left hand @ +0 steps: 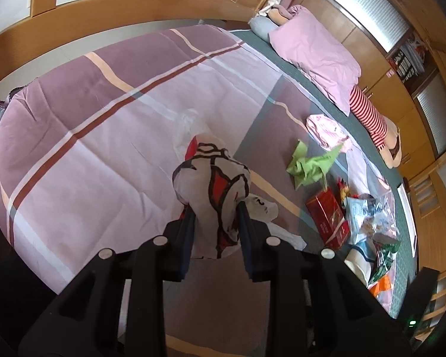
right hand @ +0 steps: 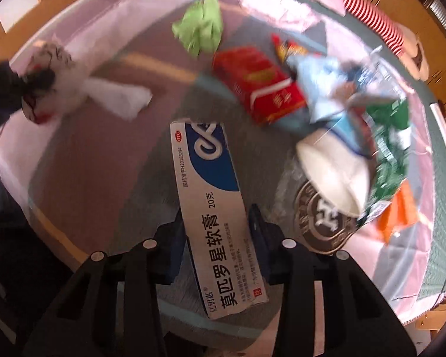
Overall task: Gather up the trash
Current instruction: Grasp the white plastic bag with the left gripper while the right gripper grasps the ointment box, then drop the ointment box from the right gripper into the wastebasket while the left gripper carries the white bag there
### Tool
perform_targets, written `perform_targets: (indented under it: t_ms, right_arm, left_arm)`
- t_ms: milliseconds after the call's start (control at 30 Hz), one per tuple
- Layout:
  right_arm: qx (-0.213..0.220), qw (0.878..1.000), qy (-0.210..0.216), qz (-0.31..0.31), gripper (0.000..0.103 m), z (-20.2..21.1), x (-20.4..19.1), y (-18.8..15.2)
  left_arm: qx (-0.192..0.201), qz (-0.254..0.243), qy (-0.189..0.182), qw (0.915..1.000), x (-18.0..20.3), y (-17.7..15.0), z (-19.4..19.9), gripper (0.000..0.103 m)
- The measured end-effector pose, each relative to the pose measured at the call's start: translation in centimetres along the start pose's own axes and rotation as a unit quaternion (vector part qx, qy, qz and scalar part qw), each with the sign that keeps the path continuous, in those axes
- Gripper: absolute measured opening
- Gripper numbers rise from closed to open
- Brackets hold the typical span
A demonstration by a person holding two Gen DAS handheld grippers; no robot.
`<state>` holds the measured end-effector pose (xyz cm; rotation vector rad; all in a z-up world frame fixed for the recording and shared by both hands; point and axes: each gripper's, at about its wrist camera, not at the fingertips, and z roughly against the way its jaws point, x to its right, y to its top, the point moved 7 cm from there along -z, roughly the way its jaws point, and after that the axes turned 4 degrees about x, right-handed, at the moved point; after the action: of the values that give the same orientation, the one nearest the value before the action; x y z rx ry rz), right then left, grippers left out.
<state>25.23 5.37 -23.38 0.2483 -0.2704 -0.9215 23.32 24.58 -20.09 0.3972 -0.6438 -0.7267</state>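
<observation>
Trash litters the bed, so I keep the left hand-held gripper clamped on the plastic bag as collector while the right hand-held gripper pinches the ointment box.

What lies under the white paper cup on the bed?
A clear plastic sheet with a round grey emblem shows beneath the white paper cup; the cup covers the emblem's upper part.

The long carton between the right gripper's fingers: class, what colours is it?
White with a blue panel, on the carton; clearest in the right wrist view.
</observation>
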Motion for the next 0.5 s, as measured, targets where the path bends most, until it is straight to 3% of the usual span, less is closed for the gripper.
perform_targets:
  t_ms: [167,233,300,400,500]
  right_arm:
    - [0.0,1.0,0.018,-0.007,0.061,-1.0,-0.1,1.0]
    - [-0.006,0.999,0.04,-0.037,0.059,-1.5,0.4,1.3]
    - [0.002,0.998,0.042,-0.048,0.044,-1.3,0.8,1.7]
    - [0.008,0.998,0.038,-0.056,0.043,-0.9,1.0,1.8]
    - [0.041,0.996,0.034,-0.069,0.043,1.4,1.5,1.8]
  left_arm:
    - [0.0,-0.005,0.007,1.0,0.0,-0.1,-0.1,0.028]
    - [-0.003,-0.006,0.01,0.9999,0.0,-0.2,-0.3,0.028]
    - [-0.006,-0.008,0.012,0.9999,0.1,-0.3,-0.5,0.027]
    - [-0.002,-0.015,0.012,0.9998,0.3,-0.3,-0.4,0.026]
    - [0.01,-0.027,0.002,0.9996,0.8,-0.3,0.1,0.024]
